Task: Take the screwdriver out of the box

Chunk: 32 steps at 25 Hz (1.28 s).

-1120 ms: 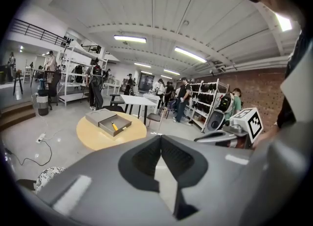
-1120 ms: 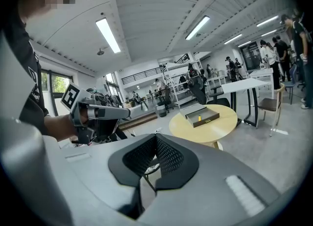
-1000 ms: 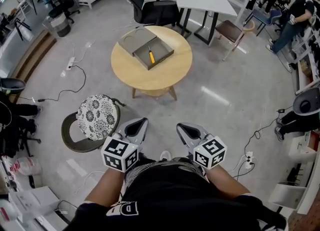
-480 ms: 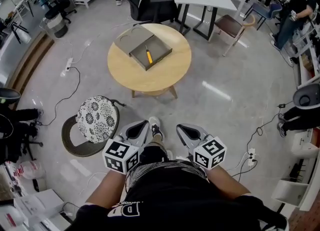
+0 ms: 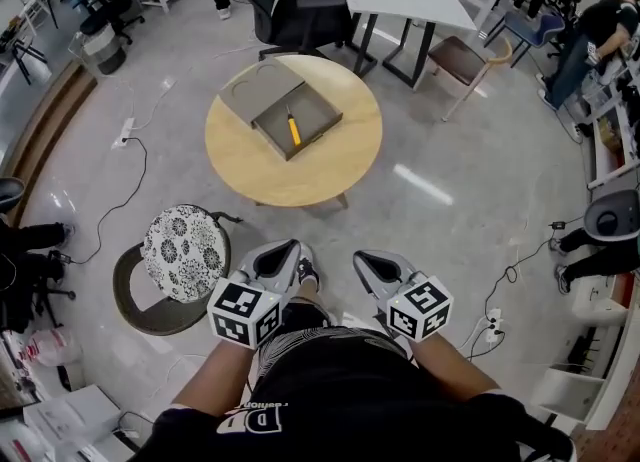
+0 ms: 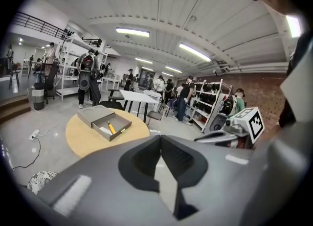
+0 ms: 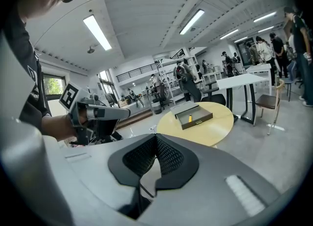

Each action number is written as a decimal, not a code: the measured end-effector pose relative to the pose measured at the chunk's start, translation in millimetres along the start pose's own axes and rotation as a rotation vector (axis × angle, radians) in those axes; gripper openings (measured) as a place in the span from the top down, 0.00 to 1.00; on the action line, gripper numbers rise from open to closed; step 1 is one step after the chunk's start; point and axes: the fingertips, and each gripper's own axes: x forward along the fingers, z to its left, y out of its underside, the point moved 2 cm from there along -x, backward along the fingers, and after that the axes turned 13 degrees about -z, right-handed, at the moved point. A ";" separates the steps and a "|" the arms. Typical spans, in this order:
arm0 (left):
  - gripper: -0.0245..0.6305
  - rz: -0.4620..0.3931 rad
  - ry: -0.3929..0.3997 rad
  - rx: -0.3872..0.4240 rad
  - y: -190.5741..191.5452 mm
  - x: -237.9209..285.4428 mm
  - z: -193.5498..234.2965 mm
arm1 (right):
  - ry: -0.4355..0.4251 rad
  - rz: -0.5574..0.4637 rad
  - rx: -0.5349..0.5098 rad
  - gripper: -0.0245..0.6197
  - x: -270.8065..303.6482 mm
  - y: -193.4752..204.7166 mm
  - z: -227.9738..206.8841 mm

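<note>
On the round wooden desk [image 5: 300, 175], head view: grey rectangular box [image 5: 315, 115] sits open, yellow-handled screwdriver [image 5: 293, 130] lying inside. Shirt print [image 5: 248, 417] unreadable. Left gripper view: left gripper [image 6: 160, 138] well apart from the box, fingers pressed together, empty. Right gripper view: right gripper [image 7: 155, 137] likewise, fingers together, nothing held.
</note>
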 end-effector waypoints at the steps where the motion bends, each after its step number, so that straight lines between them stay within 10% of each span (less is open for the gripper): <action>1: 0.87 0.007 -0.004 -0.006 -0.3 5.1 7.5 | -0.009 0.008 -0.003 0.96 9.4 -1.6 -2.0; 32: 0.87 -0.011 0.049 0.012 -106.0 184.2 176.2 | 0.003 0.021 -0.063 0.96 216.4 -102.1 -117.4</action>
